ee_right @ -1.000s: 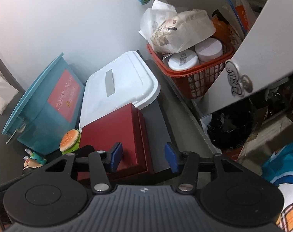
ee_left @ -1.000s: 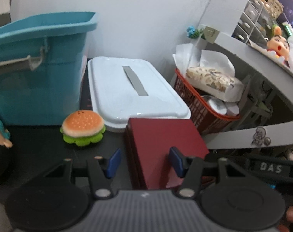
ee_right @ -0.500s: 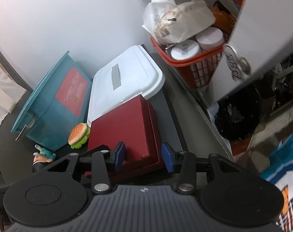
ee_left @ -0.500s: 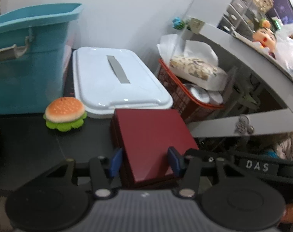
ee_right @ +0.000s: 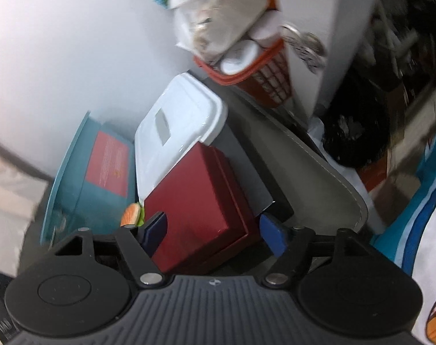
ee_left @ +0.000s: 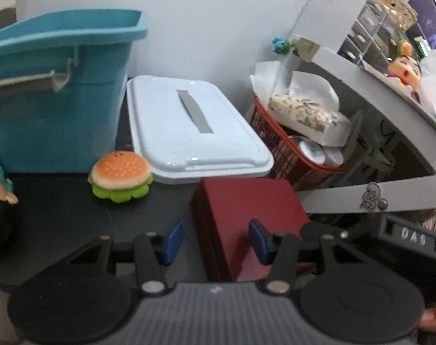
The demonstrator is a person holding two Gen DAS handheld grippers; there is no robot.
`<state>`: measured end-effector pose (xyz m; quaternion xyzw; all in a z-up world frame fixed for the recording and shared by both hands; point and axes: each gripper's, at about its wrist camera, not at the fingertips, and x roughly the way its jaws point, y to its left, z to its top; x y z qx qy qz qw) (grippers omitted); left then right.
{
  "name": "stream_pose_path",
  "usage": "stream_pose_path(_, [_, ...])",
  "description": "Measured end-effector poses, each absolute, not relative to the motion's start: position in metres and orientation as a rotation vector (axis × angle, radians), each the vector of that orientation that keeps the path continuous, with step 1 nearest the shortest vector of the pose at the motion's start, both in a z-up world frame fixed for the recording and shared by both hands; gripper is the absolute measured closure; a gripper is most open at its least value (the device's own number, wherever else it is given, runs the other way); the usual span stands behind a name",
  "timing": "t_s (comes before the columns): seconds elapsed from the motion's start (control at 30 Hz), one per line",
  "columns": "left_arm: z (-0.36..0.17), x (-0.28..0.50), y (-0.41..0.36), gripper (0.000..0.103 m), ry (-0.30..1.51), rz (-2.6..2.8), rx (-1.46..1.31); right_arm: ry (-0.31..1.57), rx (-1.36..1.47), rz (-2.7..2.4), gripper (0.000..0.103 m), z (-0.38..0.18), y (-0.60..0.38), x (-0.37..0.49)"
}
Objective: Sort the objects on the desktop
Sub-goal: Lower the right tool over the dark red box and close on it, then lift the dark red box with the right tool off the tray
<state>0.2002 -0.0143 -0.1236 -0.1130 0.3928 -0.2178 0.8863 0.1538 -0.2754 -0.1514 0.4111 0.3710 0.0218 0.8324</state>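
Box (ee_left: pixel 246 210) before lidded bin (ee_left: pixel 189 132)

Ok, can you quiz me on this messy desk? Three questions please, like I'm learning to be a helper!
1. True or false: the toy burger sits on the black table, outside the blue bin.
2. What colour is the flat box in front of the white tub? A green, B dark red, C yellow.
3. What lies on top in the red basket?

Key: 1 true. 2 B. 3 a tissue pack.
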Motion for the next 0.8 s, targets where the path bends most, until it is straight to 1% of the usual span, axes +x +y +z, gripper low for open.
stream_pose_path(0.33, [-0.130, 0.207, -0.014, 0.048, 0.830, -0.493, -0.257, 0.817, 1.025, 0.037, 0.025, -0.177, -0.279, 0.168])
stream_pose_path(0.5, [-0.129, 0.206, -0.017, 0.048, 0.828, -0.504, -0.242, 0.826, 1.042, 0.053, 0.028, -0.179, -0.281, 0.167])
stream_pose_path(0.57, [-0.129, 0.205, -0.018, 0.048, 0.830, -0.514, -0.239, 0.827, 1.043, 0.059, 0.032, -0.177, -0.281, 0.166])
stream_pose_path(0.8, [-0.126, 0.196, -0.022, 0.049, 0.841, -0.532, -0.207, 0.839, 1.047, 0.062, 0.033, -0.174, -0.281, 0.153])
